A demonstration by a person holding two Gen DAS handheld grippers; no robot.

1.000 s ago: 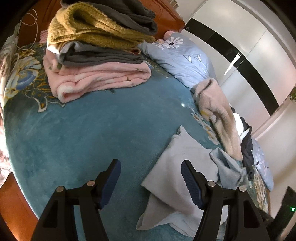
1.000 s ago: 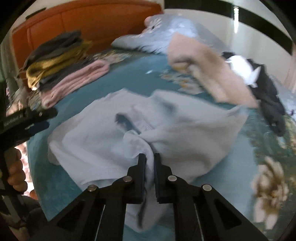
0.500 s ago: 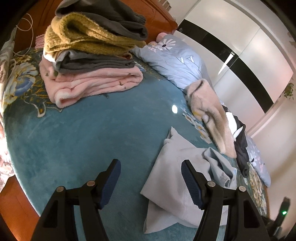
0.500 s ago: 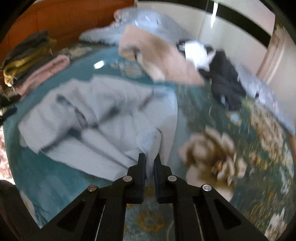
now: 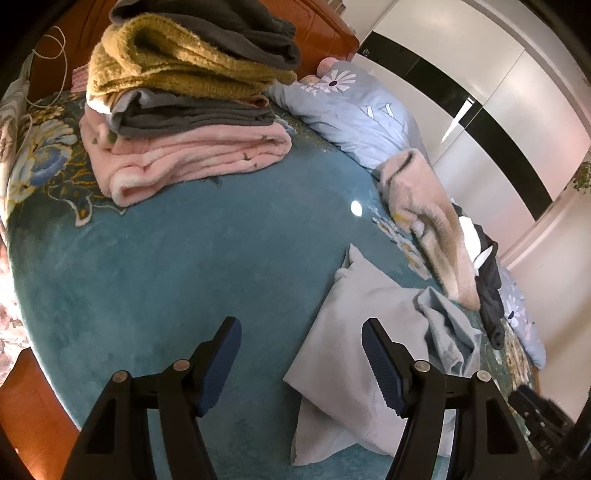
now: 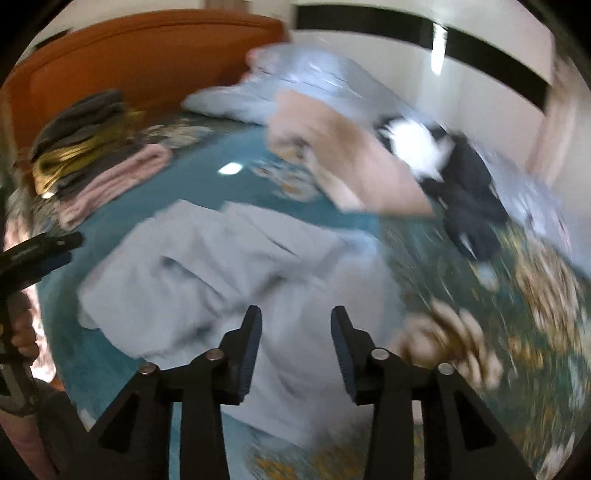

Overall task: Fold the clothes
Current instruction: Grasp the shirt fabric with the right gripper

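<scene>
Pale grey garment [image 6: 221, 273] lying rumpled on the teal bed [image 5: 166, 266]. Right hand-held gripper [image 6: 295, 347] just opening above it, nothing pinched; left hand-held gripper [image 5: 301, 362] open, empty. Likely laying-out stage; next, regrasping an edge to fold.

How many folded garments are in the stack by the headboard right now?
4 visible: fuzzy pink fleece at the bottom, grey knit on it, mustard yellow sweater above, dark charcoal top uppermost. Thin layers may be hidden between.
</scene>
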